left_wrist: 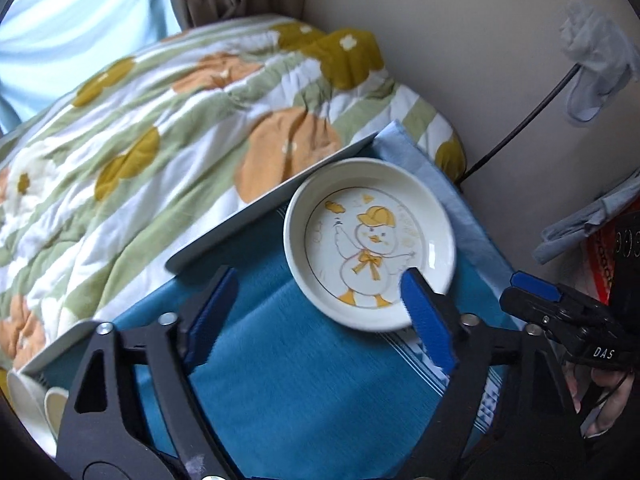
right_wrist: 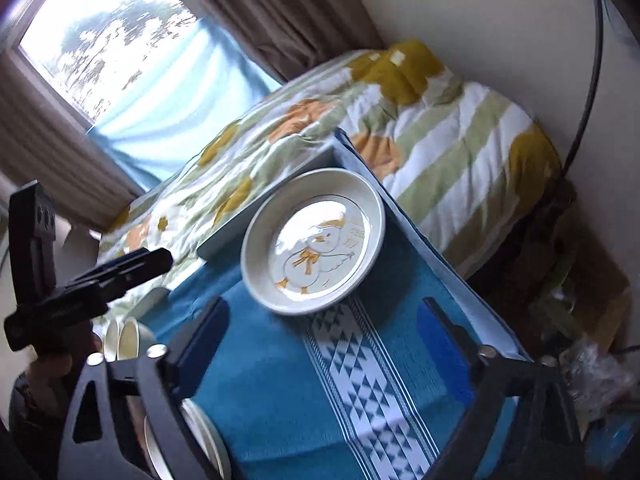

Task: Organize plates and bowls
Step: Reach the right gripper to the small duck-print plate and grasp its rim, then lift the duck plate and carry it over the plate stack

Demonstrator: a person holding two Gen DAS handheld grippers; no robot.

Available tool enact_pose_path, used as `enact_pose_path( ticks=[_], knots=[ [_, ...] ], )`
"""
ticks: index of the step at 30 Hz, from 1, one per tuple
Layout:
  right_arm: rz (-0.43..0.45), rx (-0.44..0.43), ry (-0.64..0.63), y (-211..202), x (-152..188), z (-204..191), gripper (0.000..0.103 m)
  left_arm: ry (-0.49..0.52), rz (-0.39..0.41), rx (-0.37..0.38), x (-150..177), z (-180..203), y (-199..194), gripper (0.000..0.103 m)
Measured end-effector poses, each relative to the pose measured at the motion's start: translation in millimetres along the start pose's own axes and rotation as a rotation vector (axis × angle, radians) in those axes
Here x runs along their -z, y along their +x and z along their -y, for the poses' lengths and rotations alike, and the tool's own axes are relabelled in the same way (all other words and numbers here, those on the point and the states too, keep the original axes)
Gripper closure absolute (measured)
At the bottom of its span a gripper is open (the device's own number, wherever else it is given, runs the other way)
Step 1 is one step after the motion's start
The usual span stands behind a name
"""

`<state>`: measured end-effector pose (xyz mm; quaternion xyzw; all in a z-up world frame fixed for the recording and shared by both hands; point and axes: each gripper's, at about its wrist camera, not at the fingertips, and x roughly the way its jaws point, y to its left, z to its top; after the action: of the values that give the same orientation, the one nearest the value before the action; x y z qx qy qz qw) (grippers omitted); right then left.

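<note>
A: Left of the duck plate (left_wrist: 370,242), off the blue cloth (left_wrist: 304,392): cups (left_wrist: 38,404) waiting, unsorted.

B: Plate alone near cloth's far edge. Left gripper (left_wrist: 320,312) wide, empty; right gripper (right_wrist: 320,344) likewise. Mostly undone, apparently.

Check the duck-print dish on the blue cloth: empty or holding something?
Empty. The duck-print dish sits upright on the blue cloth, and its whole printed bottom shows in both wrist views, with nothing lying in it.
</note>
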<state>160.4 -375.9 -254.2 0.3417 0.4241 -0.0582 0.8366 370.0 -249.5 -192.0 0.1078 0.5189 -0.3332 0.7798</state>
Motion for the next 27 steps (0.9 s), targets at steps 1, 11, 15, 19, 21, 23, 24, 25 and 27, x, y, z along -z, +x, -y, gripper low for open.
enact_pose_path(
  ticks=[1, 11, 15, 19, 21, 23, 24, 25, 27],
  knots=[
    [-0.014, -0.004, 0.033, 13.4, -3.3, 7.5, 0.034, -0.006, -0.02, 0.001, -2.4, -5.1, 12.4, 0.027],
    [-0.08, -0.014, 0.106, 79.7, -34.5, 29.4, 0.064, -0.048, -0.137, 0.038, -24.2, -30.7, 96.2, 0.055],
    [-0.08, 0.002, 0.11, 87.7, -34.8, 31.2, 0.077, -0.055, -0.151, 0.058, -22.7, -34.9, 105.7, 0.08],
    [-0.079, 0.013, 0.127, 93.6, -37.7, 38.8, 0.09, -0.061, -0.143, 0.081, -22.0, -36.4, 107.1, 0.091],
    [-0.086, 0.007, 0.127, 94.0, -39.2, 40.4, 0.091, -0.055, -0.143, 0.074, -22.3, -35.4, 106.2, 0.091],
    [-0.092, 0.007, 0.126, 94.9, -39.9, 40.8, 0.091, -0.055, -0.141, 0.07, -22.3, -34.5, 105.3, 0.091],
    [-0.095, 0.007, 0.127, 95.1, -40.2, 40.9, 0.091, -0.054, -0.141, 0.066, -22.3, -33.8, 104.9, 0.091],
    [-0.099, 0.008, 0.126, 94.7, -40.5, 40.5, 0.091, -0.052, -0.141, 0.06, -22.3, -33.1, 104.5, 0.091],
    [-0.111, 0.021, 0.106, 95.8, -41.5, 37.6, 0.091, -0.048, -0.124, 0.043, -21.7, -31.0, 99.9, 0.092]
  ],
)
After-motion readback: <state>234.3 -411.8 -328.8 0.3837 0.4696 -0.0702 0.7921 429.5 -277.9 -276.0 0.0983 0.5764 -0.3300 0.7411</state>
